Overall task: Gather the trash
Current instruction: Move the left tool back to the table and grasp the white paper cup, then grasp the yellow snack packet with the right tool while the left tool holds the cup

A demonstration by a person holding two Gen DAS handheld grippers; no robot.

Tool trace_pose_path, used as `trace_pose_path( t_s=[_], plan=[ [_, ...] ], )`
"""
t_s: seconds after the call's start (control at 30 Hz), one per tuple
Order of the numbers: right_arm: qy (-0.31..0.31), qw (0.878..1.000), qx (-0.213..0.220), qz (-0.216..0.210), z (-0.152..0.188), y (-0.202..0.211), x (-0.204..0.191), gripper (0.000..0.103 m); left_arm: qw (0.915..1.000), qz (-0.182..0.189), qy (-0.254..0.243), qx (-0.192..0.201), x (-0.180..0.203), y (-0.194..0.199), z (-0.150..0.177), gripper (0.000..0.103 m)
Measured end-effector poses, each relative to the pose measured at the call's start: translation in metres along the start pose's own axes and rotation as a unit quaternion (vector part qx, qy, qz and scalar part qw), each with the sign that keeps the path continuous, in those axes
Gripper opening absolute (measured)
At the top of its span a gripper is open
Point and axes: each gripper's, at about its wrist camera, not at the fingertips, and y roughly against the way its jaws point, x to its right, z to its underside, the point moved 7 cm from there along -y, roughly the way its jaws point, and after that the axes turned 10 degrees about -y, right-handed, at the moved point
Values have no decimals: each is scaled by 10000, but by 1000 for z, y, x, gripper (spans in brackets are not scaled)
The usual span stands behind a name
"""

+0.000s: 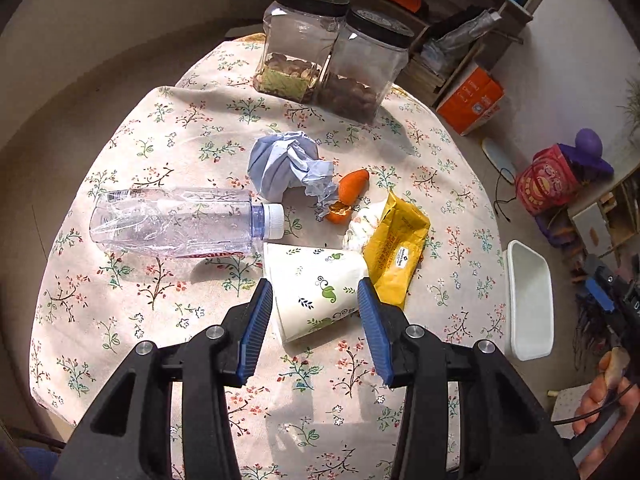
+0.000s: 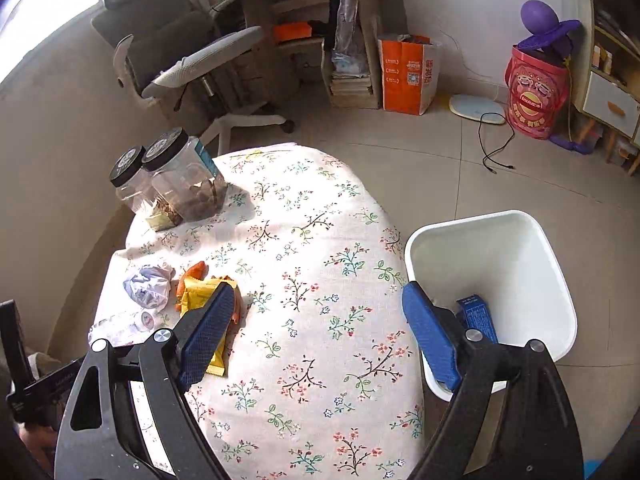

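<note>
On the floral tablecloth [image 1: 132, 292] lie a clear plastic bottle [image 1: 172, 222], crumpled blue-grey paper [image 1: 284, 164], orange peel [image 1: 350, 190], a yellow wrapper [image 1: 396, 248] and a paper cup [image 1: 316, 292] on its side. My left gripper [image 1: 314, 292] is open just above the cup, one pad on each side, not pressing it. My right gripper [image 2: 320, 292] stands wide open and empty over the table's right edge, beside the white bin [image 2: 492, 240] on the floor. A blue box [image 2: 478, 316] lies in the bin. The wrapper [image 2: 196, 296] shows behind the right gripper's left finger.
Two black-lidded jars [image 1: 332, 60] stand at the table's far end. The bin [image 1: 530, 300] sits right of the table. On the floor beyond are an office chair [image 2: 192, 64], an orange bag [image 2: 408, 74], a red bucket [image 2: 536, 96] and a black cable [image 2: 496, 148].
</note>
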Motion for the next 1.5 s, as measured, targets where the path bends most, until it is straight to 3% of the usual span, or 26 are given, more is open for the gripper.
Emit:
trace_pose_path(
  t_s=[0.23,0.33,0.5,0.53,0.57,0.8,1.0,1.1,1.2,1.37,1.43,1.5],
  plan=[
    [934,9949,-363,-52,39,-20,-61,84,9987,284,369,-195,-19,-18,17,42],
    [1024,9935,-504,-43,48,-29,-70,84,9973,483,470,-276,-20,-28,20,35],
    [1144,9908,-723,23,62,-45,-81,84,9972,553,412,-280,-14,-43,18,32],
    [1187,9901,-752,57,64,-48,-82,84,9971,572,393,-318,-12,-48,18,30],
    [1218,9894,-786,92,66,-51,-83,84,9971,578,355,-358,-9,-52,19,20],
    [1132,9874,-1087,216,77,-75,-76,84,9970,764,-113,30,18,-36,7,4],
    [945,9869,-1306,63,81,-85,-77,84,9955,590,-608,432,32,-11,-3,3],
    [913,9854,-1438,14,86,-92,-81,84,9954,549,-621,477,29,-7,-5,3],
    [840,9832,-1620,-1,95,-103,-83,84,9956,197,-729,553,23,-6,-7,3],
    [713,9815,-1775,112,110,-120,-89,83,9949,87,-839,559,23,-9,-8,3],
    [679,9809,-1820,119,114,-125,-91,79,9944,41,-885,580,23,-10,-7,3],
    [663,9786,-1944,158,120,-132,-91,53,9937,-28,-927,623,22,-9,-9,3]
  ],
)
